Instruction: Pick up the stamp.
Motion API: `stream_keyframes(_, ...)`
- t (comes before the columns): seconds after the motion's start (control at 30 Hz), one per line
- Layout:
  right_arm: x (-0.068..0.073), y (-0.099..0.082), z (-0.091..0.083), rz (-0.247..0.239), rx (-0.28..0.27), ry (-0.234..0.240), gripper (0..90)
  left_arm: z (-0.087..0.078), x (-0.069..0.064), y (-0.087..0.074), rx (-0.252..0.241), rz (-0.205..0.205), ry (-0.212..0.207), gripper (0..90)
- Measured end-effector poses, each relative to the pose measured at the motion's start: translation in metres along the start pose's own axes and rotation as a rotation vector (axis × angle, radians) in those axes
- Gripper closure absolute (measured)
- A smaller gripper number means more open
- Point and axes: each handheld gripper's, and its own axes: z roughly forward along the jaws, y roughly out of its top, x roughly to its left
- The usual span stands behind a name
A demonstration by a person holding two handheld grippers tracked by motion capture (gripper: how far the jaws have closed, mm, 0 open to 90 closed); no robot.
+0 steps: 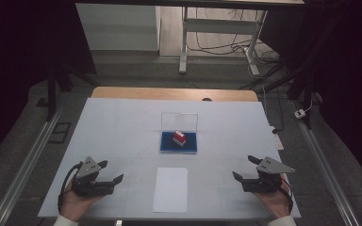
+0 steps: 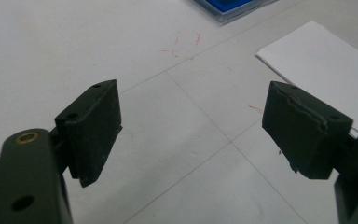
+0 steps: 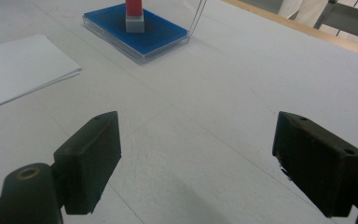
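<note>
The left black two-jaw gripper (image 1: pixel 111 172) and the right black two-jaw gripper (image 1: pixel 244 168) both gape wide and hold nothing, with the small red-and-white block (image 1: pixel 179 138) on its blue pad (image 1: pixel 168 145) far ahead between them, so a rushed grab might tip it.

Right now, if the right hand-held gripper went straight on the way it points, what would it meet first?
Bare white table cover; the right hand-held gripper aims past the flat blue ink pad in its clear case, though depth is unclear.

Left tool (image 1: pixel 112 171) and right tool (image 1: pixel 243 167) rest low, jaws spread wide.
</note>
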Motion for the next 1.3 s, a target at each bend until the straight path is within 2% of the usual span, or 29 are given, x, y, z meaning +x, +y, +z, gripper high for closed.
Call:
stream_keyframes(0.27,0.002,0.001,0.0,0.0,0.014,0.012,18.8,-0.001,-0.001,0.002,-0.006,0.001,-0.009,19.2)
stream_keyframes(0.47,0.002,0.0,0.0,-0.002,0.019,0.01,20.5,0.0,-0.001,0.004,0.007,0.004,-0.018,19.0)
stream_keyframes(0.6,0.002,0.001,-0.001,0.004,0.013,0.0,21.1,0.002,0.001,0.005,0.011,-0.005,-0.026,18.8)
stream_keyframes(0.7,0.003,0.002,0.0,-0.009,0.011,0.0,21.6,0.002,0.005,0.009,0.013,-0.01,-0.018,18.8)
stream_keyframes(0.8,0.001,0.001,0.004,-0.004,0.022,0.014,21.6,0.001,0.007,0.012,0.005,-0.021,-0.023,18.7)
stream_keyframes(0.93,-0.001,0.001,0.006,0.001,0.027,0.027,21.7,0.0,0.005,0.015,0.002,-0.008,-0.016,18.7)
stream_keyframes(0.97,-0.001,0.001,0.006,0.017,0.027,0.039,21.8,0.001,0.005,0.016,0.0,-0.009,-0.022,18.7)
stream_keyframes(1.03,0.0,0.001,0.006,0.018,0.032,0.035,22.0,0.003,0.006,0.017,-0.004,-0.013,-0.028,18.8)
stream_keyframes(1.13,0.001,0.007,0.006,0.027,0.049,0.026,22.3,0.005,0.006,0.017,0.003,-0.003,-0.033,18.8)
stream_keyframes(1.2,0.002,0.012,0.007,0.028,0.051,0.024,22.5,0.004,0.007,0.014,-0.004,-0.017,-0.042,19.0)
stream_keyframes(1.3,0.004,0.02,0.008,0.035,0.045,0.022,23.2,0.006,0.007,0.012,0.005,-0.015,-0.042,19.1)
